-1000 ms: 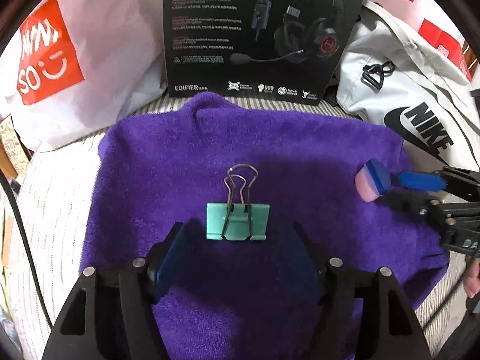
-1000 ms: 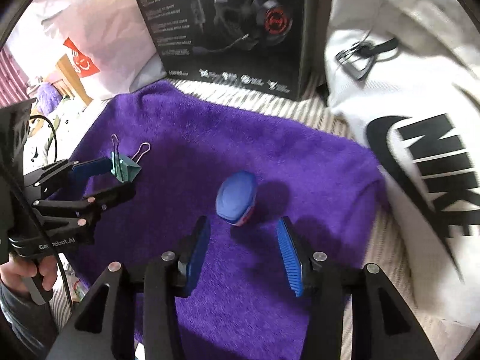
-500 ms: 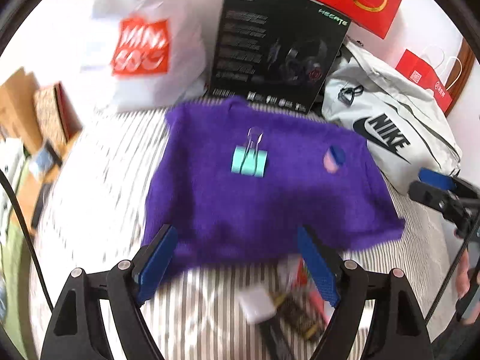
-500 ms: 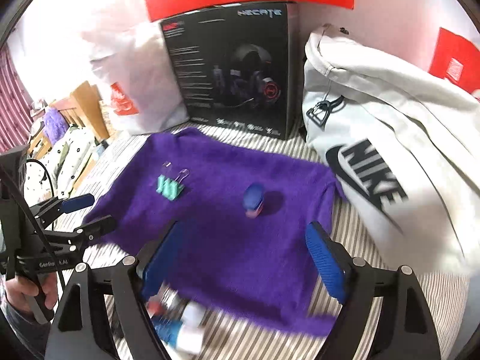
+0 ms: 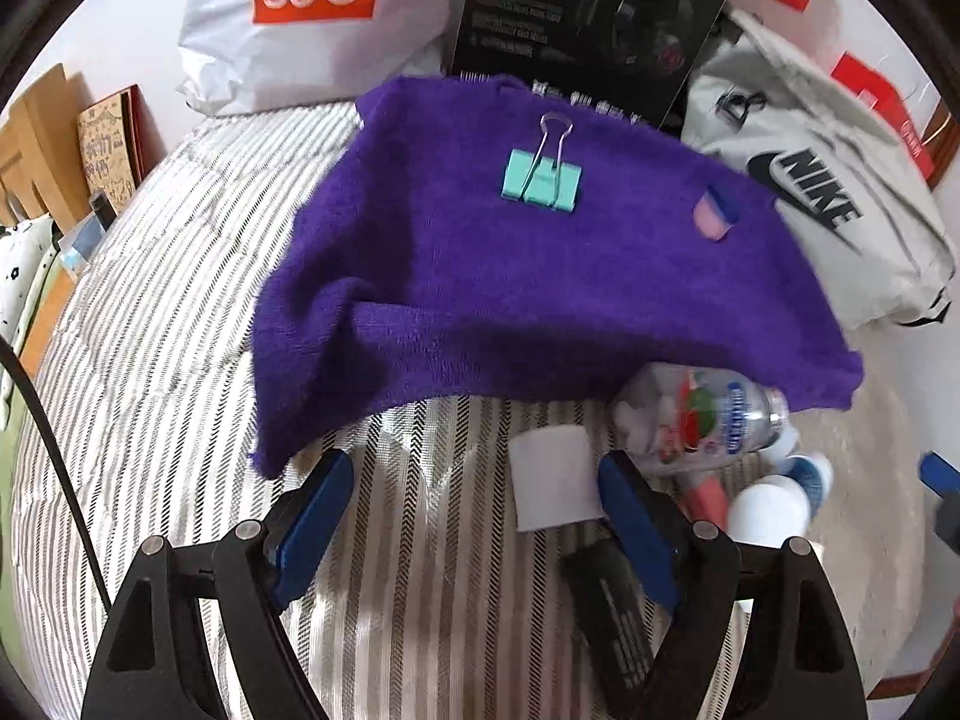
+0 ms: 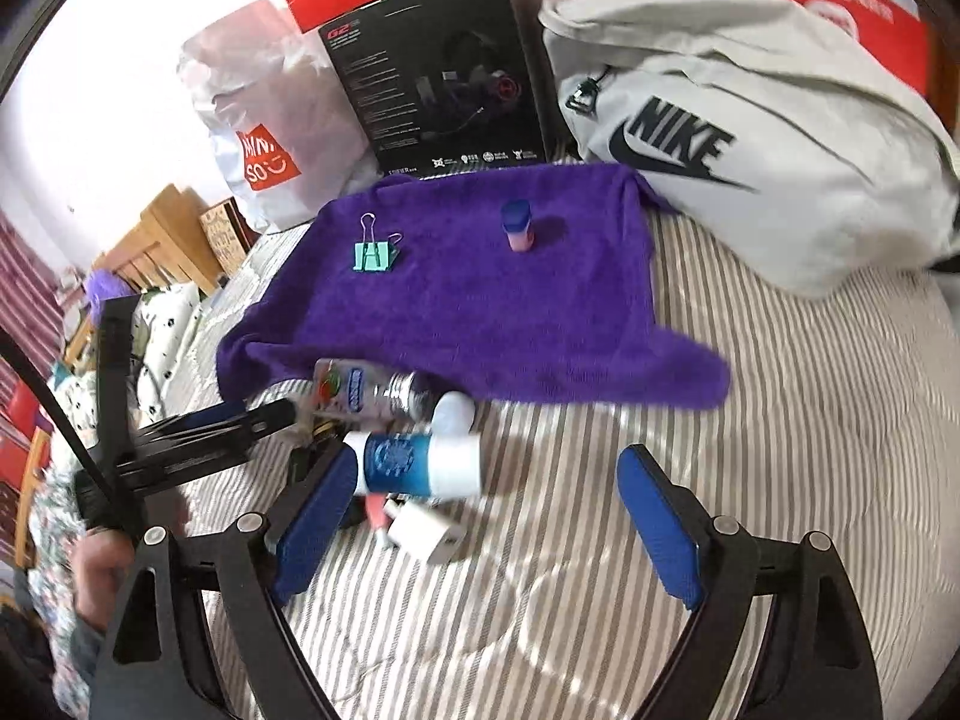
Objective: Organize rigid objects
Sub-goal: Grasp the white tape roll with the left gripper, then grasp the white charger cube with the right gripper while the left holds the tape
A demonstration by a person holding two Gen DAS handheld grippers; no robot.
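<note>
A teal binder clip (image 5: pixel 542 180) (image 6: pixel 375 253) and a blue-and-pink eraser (image 5: pixel 712 213) (image 6: pixel 517 225) lie on a purple towel (image 5: pixel 540 300) (image 6: pixel 480 312). At the towel's near edge sits a pile: a clear bottle (image 5: pixel 699 417) (image 6: pixel 366 393), a blue-and-white tube (image 6: pixel 420 462), a white block (image 5: pixel 555 477) (image 6: pixel 426 534) and a black flat object (image 5: pixel 618 612). My left gripper (image 5: pixel 474 522) is open and empty, over the striped bed just left of the pile. My right gripper (image 6: pixel 486 516) is open and empty, with the pile by its left finger.
A black headset box (image 5: pixel 594 18) (image 6: pixel 444 78), a white Miniso bag (image 5: pixel 312 18) (image 6: pixel 264 138) and a grey Nike bag (image 5: pixel 822 180) (image 6: pixel 750 126) stand behind the towel. Wooden furniture (image 6: pixel 162 234) is at the left. The striped bedspread (image 6: pixel 780 450) extends to the right.
Both grippers have pulled back from the towel, leaving the clip and eraser lying on it. The pile at the towel's near edge has come into view.
</note>
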